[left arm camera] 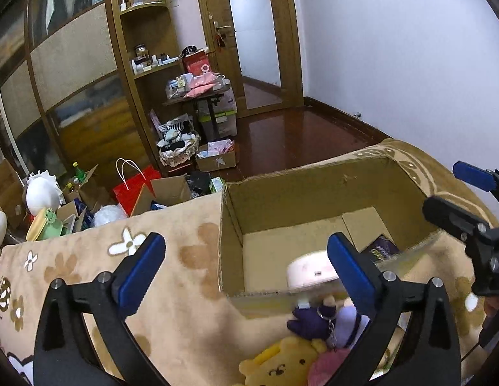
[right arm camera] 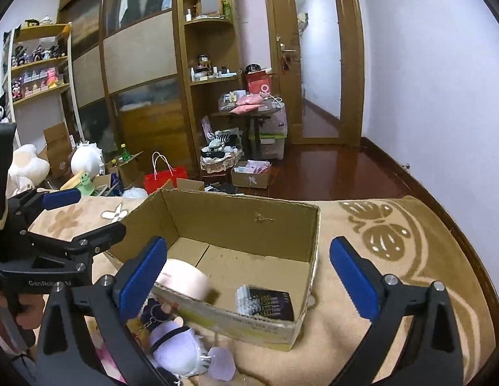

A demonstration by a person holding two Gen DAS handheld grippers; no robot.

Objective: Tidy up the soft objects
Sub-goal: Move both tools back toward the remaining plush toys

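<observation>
Beside one cardboard box (right arm camera: pixel 236 225), three plush toys (left arm camera: pixel 281 366); both tongs (right arm camera: pixel 246 276) gape.

The round pink object (right arm camera: pixel 185 278) in the cardboard box (right arm camera: pixel 249 222) is blurred in both views, and the right gripper's left finger (right arm camera: pixel 141 273) covers part of it. The yellow bear plush (left arm camera: pixel 281 365) is cut off by the bottom edge of the left wrist view. In the right wrist view, the white-and-lilac plush (right arm camera: pixel 180 347) runs partly behind that same finger. The printing on the dark packet (right arm camera: pixel 270 302) in the box is too small to read.
</observation>
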